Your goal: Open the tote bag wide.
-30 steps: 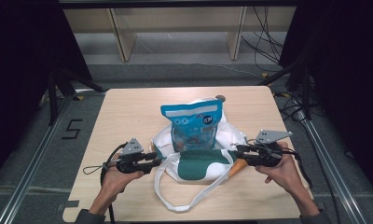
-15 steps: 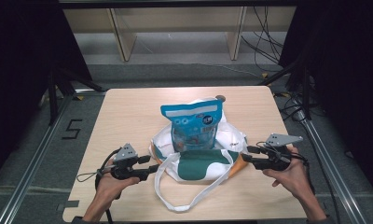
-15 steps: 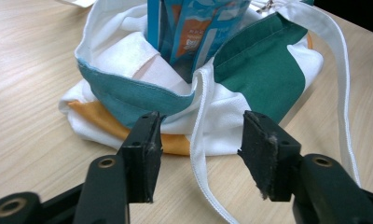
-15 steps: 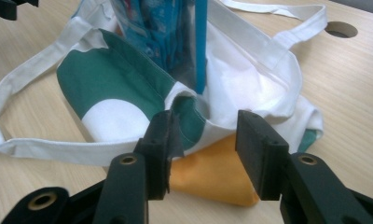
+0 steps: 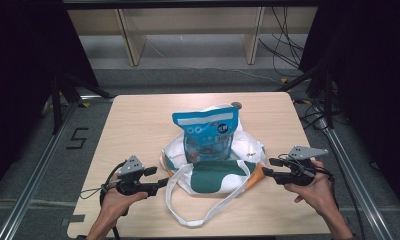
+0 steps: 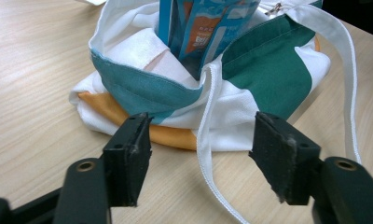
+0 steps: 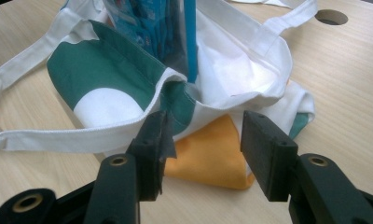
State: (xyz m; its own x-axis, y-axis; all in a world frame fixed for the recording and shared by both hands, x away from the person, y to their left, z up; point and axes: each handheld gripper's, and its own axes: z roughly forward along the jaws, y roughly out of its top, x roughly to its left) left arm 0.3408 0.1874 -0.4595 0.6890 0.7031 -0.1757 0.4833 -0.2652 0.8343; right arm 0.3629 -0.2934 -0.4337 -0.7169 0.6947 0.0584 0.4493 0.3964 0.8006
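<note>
Tote bag (image 5: 213, 170) of soft white, green and orange cloth slumps at table (image 5: 138, 125) centre, with a glossy blue snack pouch (image 5: 208, 132) upright inside. At its 8 o'clock my left gripper (image 5: 160, 183) has just been opening, nothing between the jaws; at 3 o'clock my right gripper (image 5: 265, 167) likewise. I'd retreat both level, dodging the limp handle loop (image 5: 198, 217).

jaws apart before tote bag (image 7: 128, 88)

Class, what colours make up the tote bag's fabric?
The bag is white, green and orange, clearest in the right gripper view.
</note>
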